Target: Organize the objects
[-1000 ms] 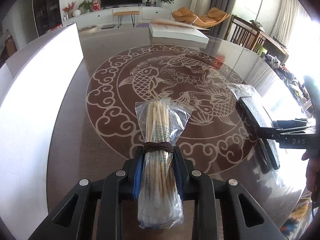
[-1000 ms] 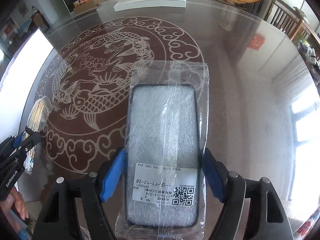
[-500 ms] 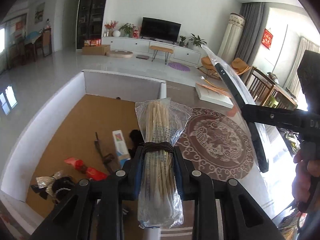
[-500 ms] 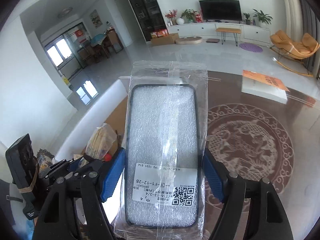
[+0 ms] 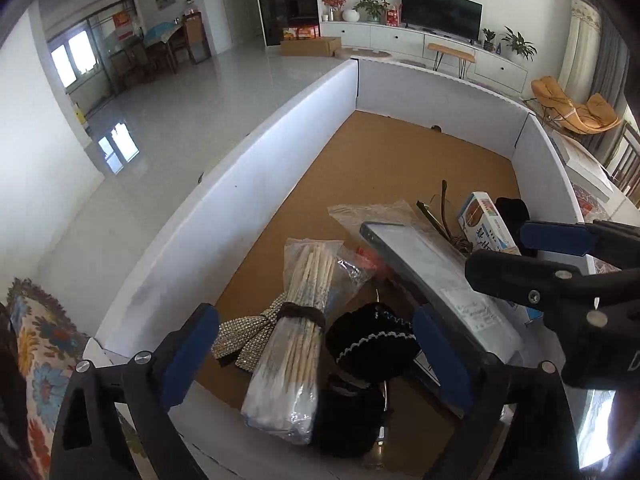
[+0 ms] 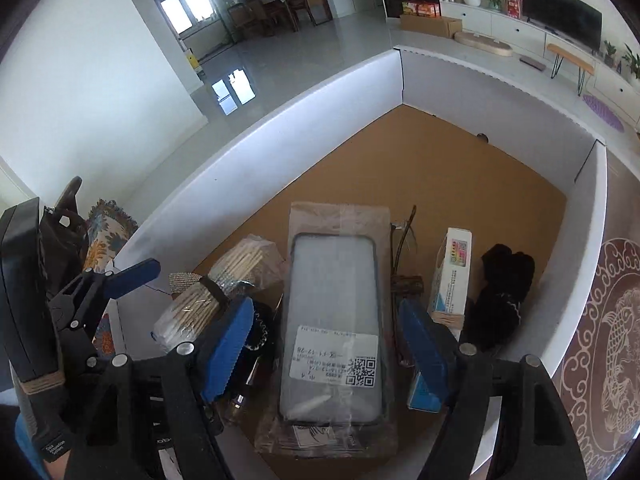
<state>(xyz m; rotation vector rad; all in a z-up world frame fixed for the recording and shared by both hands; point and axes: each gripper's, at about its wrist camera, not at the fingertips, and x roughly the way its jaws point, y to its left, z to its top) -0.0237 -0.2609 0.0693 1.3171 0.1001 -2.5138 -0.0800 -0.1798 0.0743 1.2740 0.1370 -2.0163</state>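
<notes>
My left gripper hangs over a white-walled box, its jaws opening wide. The bag of cotton swabs, tied with a dark band, lies loose between the pads and touches neither. It rests on a glittery bow and a black beaded item. My right gripper is above the same box. The bagged phone case sits blurred between its blue pads, with a gap on both sides. In the left wrist view the phone case slants beneath the right gripper.
On the box's brown floor lie a small printed carton, a black cloth and glasses. The far half of the floor is bare. The patterned table lies to the right, a floral cloth to the left.
Both grippers swung from the patterned table to above the box. The left jaws went from shut on the swab bag to wide apart. The phone case dropped away from the right pads.
</notes>
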